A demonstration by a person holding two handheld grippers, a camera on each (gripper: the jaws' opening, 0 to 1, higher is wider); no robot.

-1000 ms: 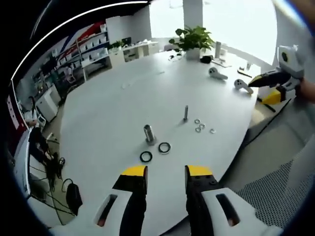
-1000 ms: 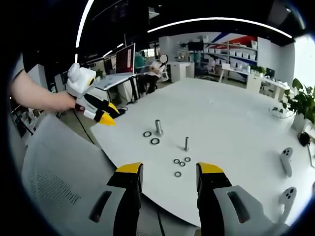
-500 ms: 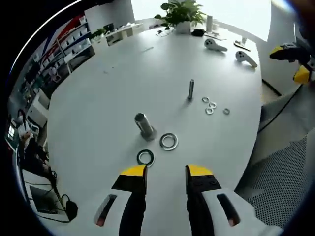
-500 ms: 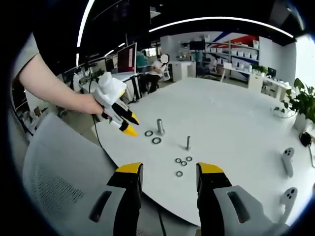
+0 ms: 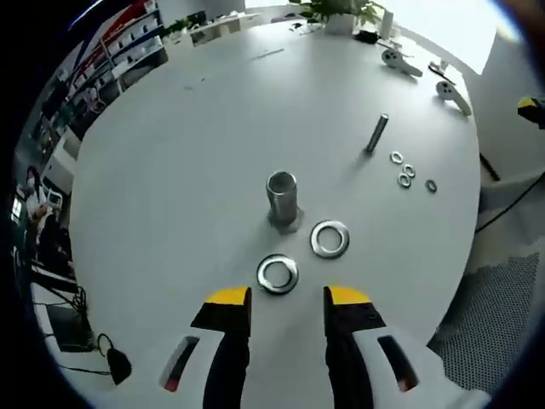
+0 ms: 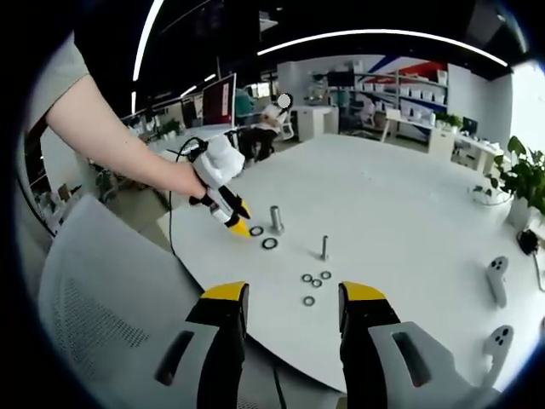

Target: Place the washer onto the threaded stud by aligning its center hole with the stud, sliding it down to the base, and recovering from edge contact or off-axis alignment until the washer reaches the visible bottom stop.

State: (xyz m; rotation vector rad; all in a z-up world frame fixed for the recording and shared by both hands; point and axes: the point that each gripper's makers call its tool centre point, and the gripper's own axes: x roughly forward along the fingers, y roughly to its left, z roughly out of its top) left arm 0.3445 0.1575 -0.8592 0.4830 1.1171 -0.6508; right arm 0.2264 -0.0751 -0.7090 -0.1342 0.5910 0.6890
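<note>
On the white table (image 5: 187, 153) a thick metal stud (image 5: 282, 198) stands upright. Two large washers lie flat beside it, one (image 5: 278, 273) just ahead of my left gripper (image 5: 288, 298) and one (image 5: 329, 239) a little further right. The left gripper is open with nothing between its jaws. A thin threaded stud (image 5: 377, 134) stands further off with several small washers (image 5: 406, 173) next to it. In the right gripper view, my right gripper (image 6: 294, 294) is open and empty at the table's near edge. There the left gripper (image 6: 241, 227), held by a hand, points down at the large washers (image 6: 270, 244) by the thick stud (image 6: 276, 217).
Two white controllers (image 5: 400, 60) lie near the far table edge beside a potted plant (image 6: 519, 179). A grey mesh chair (image 6: 94, 315) stands at the near edge, below the left arm. The thin stud (image 6: 324, 247) and small washers (image 6: 313, 281) sit ahead of the right gripper.
The left gripper has come in over the table and down towards the two large washers by the thick stud. The right gripper has hardly moved. Both stay open.
</note>
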